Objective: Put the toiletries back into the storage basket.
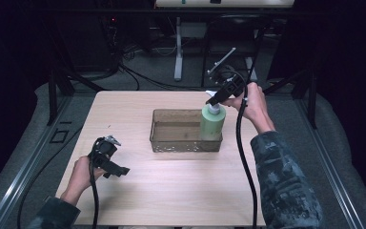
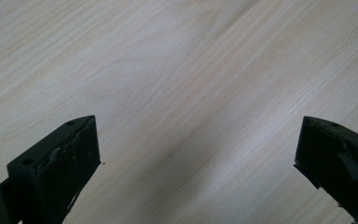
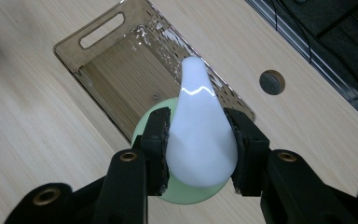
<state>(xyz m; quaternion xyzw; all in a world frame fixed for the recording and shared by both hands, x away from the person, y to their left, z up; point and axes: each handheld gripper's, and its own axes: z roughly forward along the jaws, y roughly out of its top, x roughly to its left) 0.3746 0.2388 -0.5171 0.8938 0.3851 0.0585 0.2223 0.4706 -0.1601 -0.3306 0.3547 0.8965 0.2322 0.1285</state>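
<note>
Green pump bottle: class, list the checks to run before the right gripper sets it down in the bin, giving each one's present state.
1. Right gripper fingers clamp the white pump head: ok.
2. Green pump bottle upright: ok.
3. Bottle over the clear bin's right end: ok.
4. Bin floor below bare: ok.
5. Bottle base resting on the bin floor: cannot tell.
6. Left gripper open over bare table, apart from the bin: ok.

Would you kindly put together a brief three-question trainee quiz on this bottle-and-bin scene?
1. True or false: the right gripper is clamped on the white pump head of the green bottle.
2. The bottle is at which end of the clear bin in the high view? A) left B) right C) outside it
3. How do the left gripper jaws stand?

Key: 1 true. 2 B. 3 open, nothing between them, above the table.
</note>
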